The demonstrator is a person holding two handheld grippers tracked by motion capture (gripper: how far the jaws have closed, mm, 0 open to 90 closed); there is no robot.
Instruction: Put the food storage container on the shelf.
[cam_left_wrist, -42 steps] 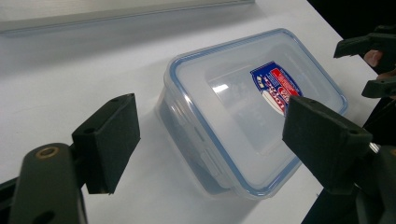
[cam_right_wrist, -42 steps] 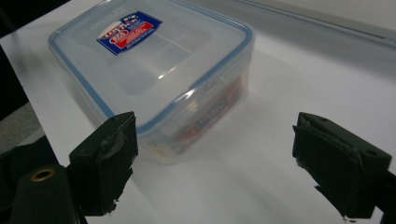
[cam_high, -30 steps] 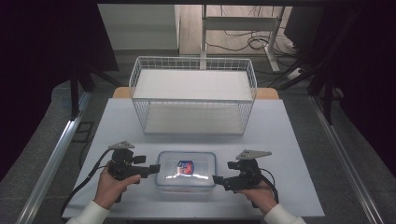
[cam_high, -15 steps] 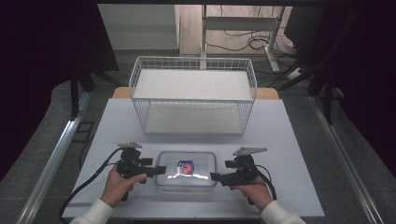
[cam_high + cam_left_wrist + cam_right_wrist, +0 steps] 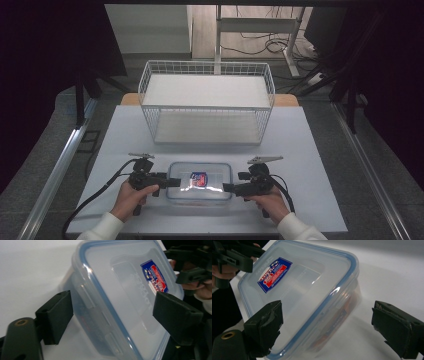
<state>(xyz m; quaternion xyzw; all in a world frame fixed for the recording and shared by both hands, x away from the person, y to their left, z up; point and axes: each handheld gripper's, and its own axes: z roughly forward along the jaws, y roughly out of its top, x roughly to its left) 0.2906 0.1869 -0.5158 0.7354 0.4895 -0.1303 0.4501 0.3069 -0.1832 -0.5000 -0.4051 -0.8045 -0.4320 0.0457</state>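
The clear lidded plastic box with the blue seal [image 5: 200,182] sits at the white table's [image 5: 310,150] six o'clock edge. The left gripper [image 5: 172,182] at nine o'clock and right gripper [image 5: 227,188] at three straddle its ends, jaws spread wide. This looks like the grasping step; next, both probably need to close squarely on the rim.

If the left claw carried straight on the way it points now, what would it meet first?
Most likely the clear lidded container: the left claw is open with the container's near edge between its jaws, though contact is hard to judge.

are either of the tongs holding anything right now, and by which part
Nothing is held. Both tongs, left and right, are open at the short ends of the clear lidded plastic container.
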